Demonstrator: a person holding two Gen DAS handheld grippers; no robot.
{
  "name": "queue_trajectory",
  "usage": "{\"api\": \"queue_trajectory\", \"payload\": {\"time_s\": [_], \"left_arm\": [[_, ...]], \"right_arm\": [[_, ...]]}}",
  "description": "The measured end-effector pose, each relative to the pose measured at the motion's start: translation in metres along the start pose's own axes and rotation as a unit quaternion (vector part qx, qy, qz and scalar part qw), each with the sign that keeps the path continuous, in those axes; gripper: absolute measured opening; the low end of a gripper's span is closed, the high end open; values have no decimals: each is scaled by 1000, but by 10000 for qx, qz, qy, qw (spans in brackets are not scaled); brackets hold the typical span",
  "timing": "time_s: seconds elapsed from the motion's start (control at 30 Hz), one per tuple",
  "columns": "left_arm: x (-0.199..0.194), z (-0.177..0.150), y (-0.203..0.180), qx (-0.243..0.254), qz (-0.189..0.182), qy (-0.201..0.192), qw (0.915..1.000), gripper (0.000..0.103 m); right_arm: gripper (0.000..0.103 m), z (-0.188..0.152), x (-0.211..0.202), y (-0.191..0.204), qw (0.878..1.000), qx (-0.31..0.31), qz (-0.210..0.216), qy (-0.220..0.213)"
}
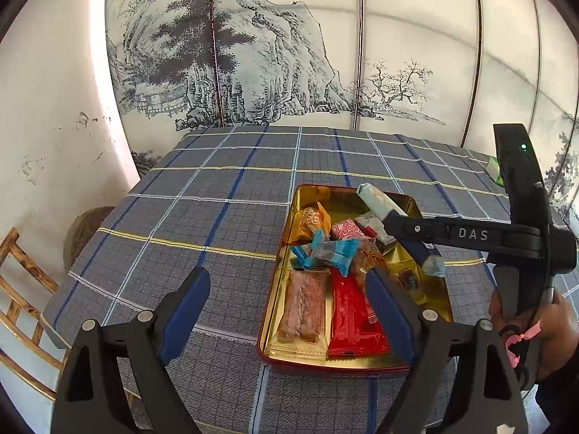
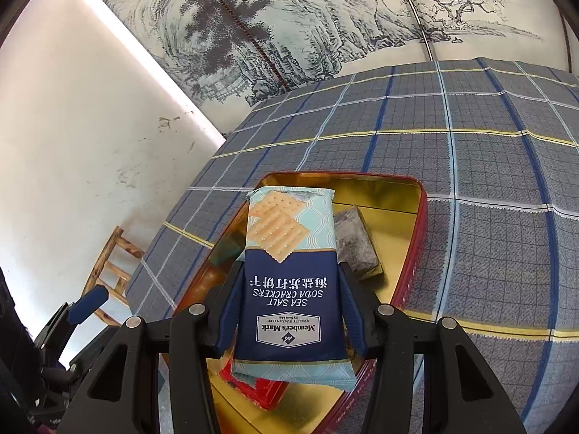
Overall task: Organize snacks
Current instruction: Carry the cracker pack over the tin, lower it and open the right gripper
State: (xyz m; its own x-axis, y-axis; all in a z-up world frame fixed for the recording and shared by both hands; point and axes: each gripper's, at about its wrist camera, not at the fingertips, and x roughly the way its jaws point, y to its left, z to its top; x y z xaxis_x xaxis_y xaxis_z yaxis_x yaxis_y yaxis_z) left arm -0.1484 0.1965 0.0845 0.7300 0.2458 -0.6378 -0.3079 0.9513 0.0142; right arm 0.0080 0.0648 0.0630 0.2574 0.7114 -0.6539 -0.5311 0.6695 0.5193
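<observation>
A gold-lined tin with red outside (image 1: 269, 307) (image 2: 419, 224) lies on the plaid tablecloth. In it are an orange sweet (image 1: 311, 220), a pink packet (image 1: 347, 231), a blue-wrapped candy (image 1: 325, 253), a brown bar (image 1: 302, 303) and a red pack (image 1: 354, 318). My right gripper (image 1: 398, 226) (image 2: 289, 282) is shut on a blue sea salt soda cracker pack (image 1: 376, 199) (image 2: 289, 238), held above the tin over a grey packet (image 2: 356, 238). My left gripper (image 1: 286, 275) stands open at the tin's near end, nothing between its fingers.
A folding screen painted with an ink landscape (image 1: 289, 54) stands behind the table. A wooden chair (image 1: 21, 289) (image 2: 112, 267) is at the table's left. A green item (image 1: 494, 170) lies at the far right edge. A person's hand (image 1: 542, 325) holds the right gripper.
</observation>
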Motion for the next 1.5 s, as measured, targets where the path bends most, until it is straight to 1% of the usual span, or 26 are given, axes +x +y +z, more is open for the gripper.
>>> {"api": "queue_trajectory", "payload": {"time_s": [0.37, 0.8, 1.1, 1.33, 1.5], "left_arm": [[5, -1, 2, 18, 22, 34, 10000, 87], [11, -2, 0, 41, -2, 68, 10000, 87], [11, -2, 1, 45, 1, 74, 10000, 87], [12, -4, 2, 41, 9, 78, 10000, 87], [11, -4, 3, 49, 13, 69, 10000, 90]], "right_arm": [[51, 5, 15, -6, 9998, 124, -121, 37], [51, 4, 20, -6, 9997, 221, -59, 66], [53, -5, 14, -6, 9995, 321, 25, 26], [54, -18, 6, -2, 9988, 434, 218, 38], [54, -28, -7, 8, 9994, 286, 199, -37]]}}
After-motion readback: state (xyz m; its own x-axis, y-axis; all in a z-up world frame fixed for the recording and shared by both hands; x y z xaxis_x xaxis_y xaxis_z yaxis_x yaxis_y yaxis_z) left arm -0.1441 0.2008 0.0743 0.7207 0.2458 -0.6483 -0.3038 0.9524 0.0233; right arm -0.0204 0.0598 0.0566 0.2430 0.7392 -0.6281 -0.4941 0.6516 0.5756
